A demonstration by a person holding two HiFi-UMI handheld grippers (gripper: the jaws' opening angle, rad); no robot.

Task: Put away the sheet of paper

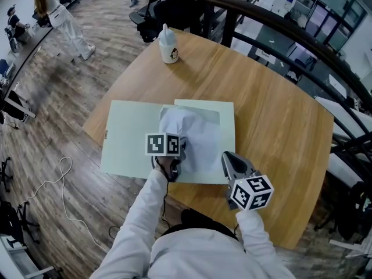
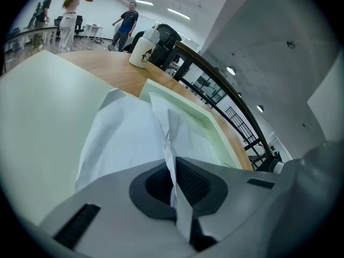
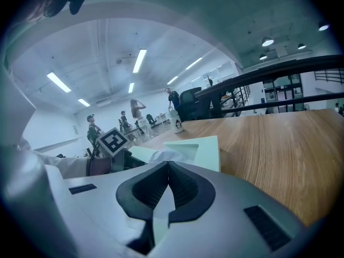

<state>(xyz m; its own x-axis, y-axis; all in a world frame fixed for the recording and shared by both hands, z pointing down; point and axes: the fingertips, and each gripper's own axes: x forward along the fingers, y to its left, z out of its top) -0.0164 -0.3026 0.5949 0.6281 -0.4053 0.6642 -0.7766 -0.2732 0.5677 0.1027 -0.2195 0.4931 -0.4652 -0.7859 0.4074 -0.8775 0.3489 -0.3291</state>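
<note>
We have the left gripper (image 2: 173, 170) clamped on a crumpled edge of the sheet of paper (image 1: 200, 141). The sheet lies bunched over the open pale-green folder (image 1: 131, 138) on the bench (image 1: 273, 132). Right gripper (image 3: 167, 171): jaws together, empty, by the folder's near right corner.

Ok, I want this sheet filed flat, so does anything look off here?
Yes: the sheet of paper is bunched and creased over the open folder, pinched in the left gripper's jaws instead of lying flat. Nothing else stands out.
</note>
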